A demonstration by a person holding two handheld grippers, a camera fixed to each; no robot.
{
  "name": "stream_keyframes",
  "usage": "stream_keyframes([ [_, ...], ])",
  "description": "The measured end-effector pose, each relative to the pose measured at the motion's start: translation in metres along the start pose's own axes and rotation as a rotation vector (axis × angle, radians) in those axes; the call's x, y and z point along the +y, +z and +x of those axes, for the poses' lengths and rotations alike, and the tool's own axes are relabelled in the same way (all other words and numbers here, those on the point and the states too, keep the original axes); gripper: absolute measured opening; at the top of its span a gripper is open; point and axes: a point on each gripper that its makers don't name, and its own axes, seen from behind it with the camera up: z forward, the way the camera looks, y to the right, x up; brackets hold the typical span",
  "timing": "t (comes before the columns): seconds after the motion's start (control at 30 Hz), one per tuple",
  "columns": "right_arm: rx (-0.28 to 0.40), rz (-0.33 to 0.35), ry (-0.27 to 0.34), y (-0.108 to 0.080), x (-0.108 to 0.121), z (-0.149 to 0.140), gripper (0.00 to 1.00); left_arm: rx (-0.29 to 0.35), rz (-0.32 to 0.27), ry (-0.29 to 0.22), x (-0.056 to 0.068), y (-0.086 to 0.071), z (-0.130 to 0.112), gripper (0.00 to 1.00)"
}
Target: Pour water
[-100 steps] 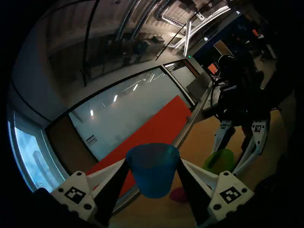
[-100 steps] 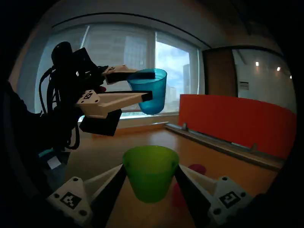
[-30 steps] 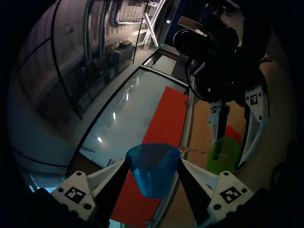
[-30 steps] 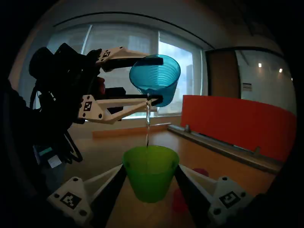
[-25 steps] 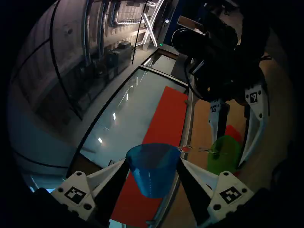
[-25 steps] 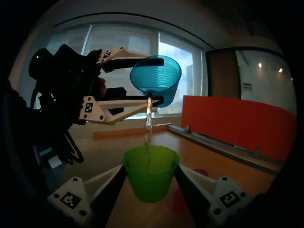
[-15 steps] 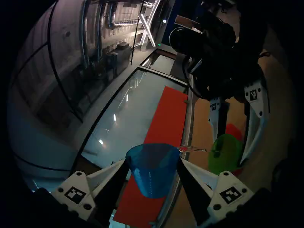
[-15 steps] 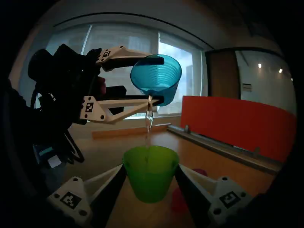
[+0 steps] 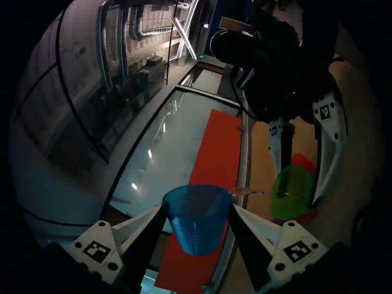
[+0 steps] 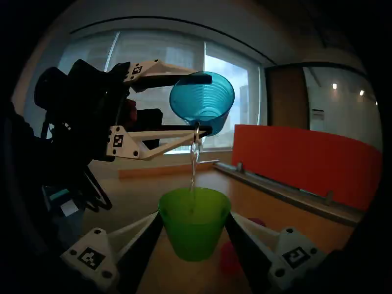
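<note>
Both pairs of jaws grip cups mid-pour: the left gripper [image 9: 196, 213] tilts a translucent blue plastic cup [image 10: 202, 100], streaming water [image 10: 194, 166] into the right gripper [image 10: 194, 220]'s translucent green plastic cup [image 10: 194, 235]; next, likely a steeper tilt.

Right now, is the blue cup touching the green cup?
Apart. The right gripper view shows the tilted blue cup above the green cup, a water stream crossing the gap.
</note>
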Motion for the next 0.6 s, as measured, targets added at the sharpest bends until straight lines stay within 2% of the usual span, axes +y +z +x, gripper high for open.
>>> stream_keyframes([
  [0.37,0.003,-0.002,-0.01,-0.0019,-0.0015,0.0037,0.89,0.007,0.008,0.057,-0.0032,-0.0002,0.0056,0.86],
  [0.6,0.005,-0.003,-0.011,-0.0044,-0.0016,0.0033,0.89,0.005,0.007,0.082,0.0,-0.0013,0.0075,0.86],
])
